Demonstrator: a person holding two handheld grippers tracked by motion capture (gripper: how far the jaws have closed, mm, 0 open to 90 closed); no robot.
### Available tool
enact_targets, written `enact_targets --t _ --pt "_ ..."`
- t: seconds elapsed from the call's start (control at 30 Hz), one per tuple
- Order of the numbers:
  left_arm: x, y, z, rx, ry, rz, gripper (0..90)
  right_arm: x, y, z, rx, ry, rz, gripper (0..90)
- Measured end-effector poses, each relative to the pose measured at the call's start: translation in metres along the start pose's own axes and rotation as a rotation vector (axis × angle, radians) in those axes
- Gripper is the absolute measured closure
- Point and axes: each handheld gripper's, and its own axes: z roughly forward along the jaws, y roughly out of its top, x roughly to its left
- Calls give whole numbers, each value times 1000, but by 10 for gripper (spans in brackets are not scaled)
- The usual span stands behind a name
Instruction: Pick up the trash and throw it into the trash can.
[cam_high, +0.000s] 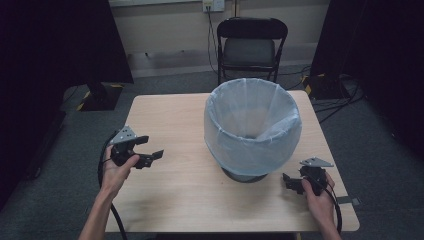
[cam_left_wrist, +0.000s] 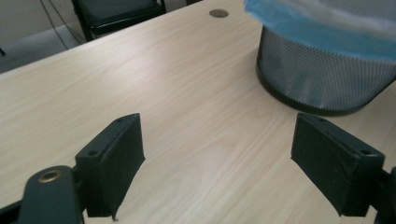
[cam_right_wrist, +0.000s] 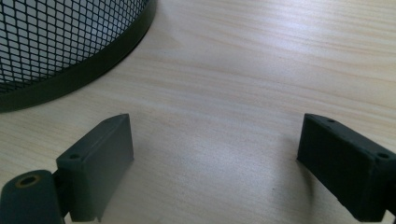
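High view: mesh bin (cam_high: 252, 131) with a pale blue bag liner (cam_high: 250, 112) stands right of centre on the wood table (cam_high: 170, 130); left gripper (cam_high: 149, 150) held over the left side, jaws spread, empty; right gripper (cam_high: 290, 183) low by the bin's base, jaws spread, empty. Looks like an idle or start pose, nothing grasped. Next move probably needs one gripper to reach the liner's rim. Left gripper view: smooth grained tabletop, round black mesh bin (cam_left_wrist: 322, 74) ahead right, thin crinkly liner (cam_left_wrist: 327, 28) folded over. Right gripper view: bin (cam_right_wrist: 60, 42) at upper left, open diamond mesh, solid base band.
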Motion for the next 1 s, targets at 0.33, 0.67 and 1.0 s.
enact_targets --t 0.33,0.67,1.0 --pt "-1 -48 -2 92 28 -47 159 0 0 0 0 0 0 96" --pt "-8 -105 10 203 25 -115 164 0 0 0 0 0 0 96" --pt "-16 -122 20 188 98 -74 136 0 0 0 0 0 0 96"
